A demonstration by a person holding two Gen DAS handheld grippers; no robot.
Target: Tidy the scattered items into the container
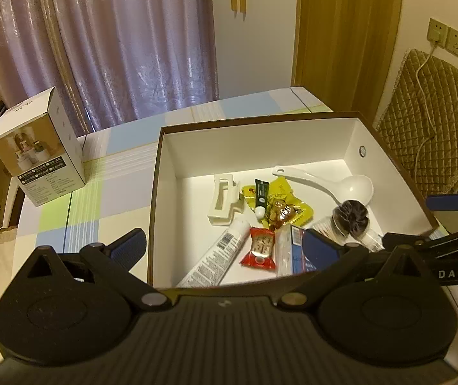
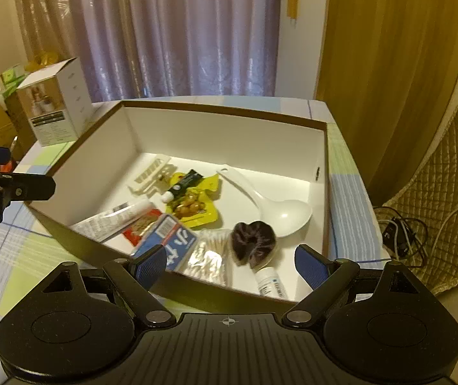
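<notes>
Purple curtains [image 1: 126,38] at the back, checked tablecloth [image 1: 107,173] on the table, and pretty much everything's already in the big white box [image 2: 222,128], so imo the task's about done. Only other thing on the cloth is 1 upright carton [image 1: 39,147] off to the left, well apart from the box, and I can't tell if that counts as clutter. If it does, left gripper [image 1: 225,243] is the nearer one; carton sits ahead-left of it, long axis vertical. Both grippers hover at the box's near edge, jaws wide, nothing held; right gripper [image 2: 232,263] is over the near right corner. Count inside, big to small: 1 white ladle [image 2: 280,208], handle running from back-left to the bowl at front-right; 1 white tube [image 1: 219,256] lying diagonal; 1 white hair clip [image 1: 224,202] at the back-left; 1 yellow snack pouch [image 2: 196,205] w/ 1 small dark tube [image 2: 184,183] lying on top of it; 1 blue-and-white packet [image 2: 171,234]; 1 bag of cotton swabs [image 2: 209,256]; 1 dark scrunchie [image 2: 253,245] touching the ladle bowl; 1 red snack pack [image 1: 261,250]; 1 little white bottle [image 2: 270,282] at the near wall.
</notes>
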